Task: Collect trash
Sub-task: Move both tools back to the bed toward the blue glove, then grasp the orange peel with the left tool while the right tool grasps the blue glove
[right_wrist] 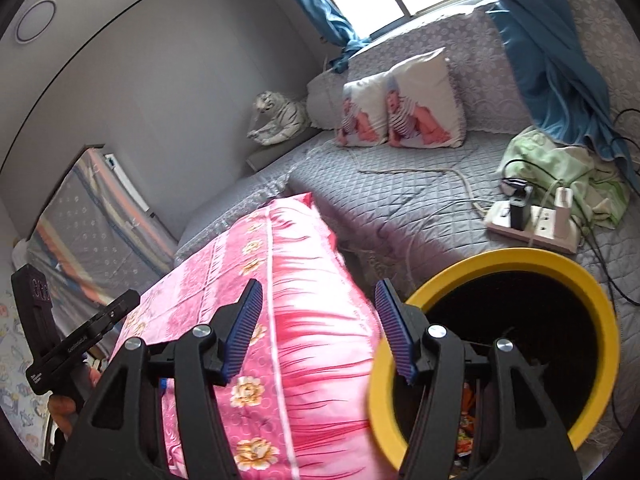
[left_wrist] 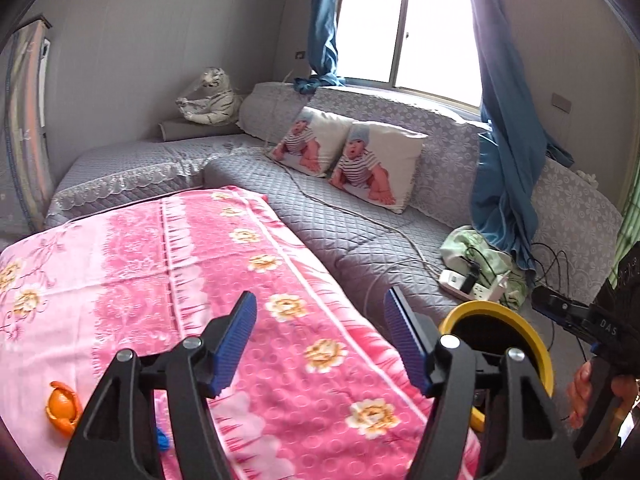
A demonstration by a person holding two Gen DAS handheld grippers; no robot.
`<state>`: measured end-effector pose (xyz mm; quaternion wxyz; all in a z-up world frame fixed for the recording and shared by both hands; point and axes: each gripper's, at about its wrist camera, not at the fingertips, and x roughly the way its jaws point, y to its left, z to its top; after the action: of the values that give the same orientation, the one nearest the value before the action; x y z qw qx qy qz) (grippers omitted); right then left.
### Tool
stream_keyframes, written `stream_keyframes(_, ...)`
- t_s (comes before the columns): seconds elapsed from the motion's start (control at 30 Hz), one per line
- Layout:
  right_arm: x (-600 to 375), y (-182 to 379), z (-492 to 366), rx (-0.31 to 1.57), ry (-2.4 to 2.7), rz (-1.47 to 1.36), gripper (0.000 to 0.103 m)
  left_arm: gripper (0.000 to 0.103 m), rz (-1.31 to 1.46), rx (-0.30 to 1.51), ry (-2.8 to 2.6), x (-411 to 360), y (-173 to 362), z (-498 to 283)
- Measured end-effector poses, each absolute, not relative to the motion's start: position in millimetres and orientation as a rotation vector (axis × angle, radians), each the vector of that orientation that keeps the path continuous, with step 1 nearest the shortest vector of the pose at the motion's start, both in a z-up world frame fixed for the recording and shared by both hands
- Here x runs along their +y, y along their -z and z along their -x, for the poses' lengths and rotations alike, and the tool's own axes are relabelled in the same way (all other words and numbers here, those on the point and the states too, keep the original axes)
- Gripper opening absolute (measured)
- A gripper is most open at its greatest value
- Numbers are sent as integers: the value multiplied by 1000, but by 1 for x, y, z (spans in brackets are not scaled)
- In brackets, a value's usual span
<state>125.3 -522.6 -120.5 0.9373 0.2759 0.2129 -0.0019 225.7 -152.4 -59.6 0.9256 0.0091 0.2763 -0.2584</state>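
Observation:
An orange peel (left_wrist: 62, 406) lies on the pink flowered blanket (left_wrist: 200, 280) at the lower left of the left wrist view. A small blue scrap (left_wrist: 162, 438) lies near it, partly hidden behind my left finger. My left gripper (left_wrist: 320, 340) is open and empty above the blanket. A yellow-rimmed black trash bin (right_wrist: 592, 344) stands right of the blanket, with wrappers showing inside. My right gripper (right_wrist: 316, 332) is open and empty, its right finger over the bin's rim. The bin also shows in the left wrist view (left_wrist: 536, 344).
A grey quilted sofa (left_wrist: 352, 236) wraps around behind the blanket. On it are two baby-print pillows (left_wrist: 376, 164), a toy tiger (left_wrist: 212, 98), a power strip (right_wrist: 532, 224) with cables and a green cloth (right_wrist: 568, 164). Blue curtains (left_wrist: 508, 140) hang by the window.

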Motion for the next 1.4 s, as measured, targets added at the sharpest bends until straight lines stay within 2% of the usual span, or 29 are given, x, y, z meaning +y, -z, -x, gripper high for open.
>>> stream_keyframes(0.33,-383,118,-206,591,-323,-433,56,63,-36,587,274,-5,80,-229)
stream_keyframes(0.57,-298,131,-255,739,-481,-376,56,63,-54,639,212,62,107,-221)
stream_keyframes(1.0,-205,163,-328,1031,-646,-329,56,63,-207,757,368,74,144,-233)
stream_keyframes(1.4,-181,179,-353,1141,-643,-320,55,63,-163,889,440,70,168,-268)
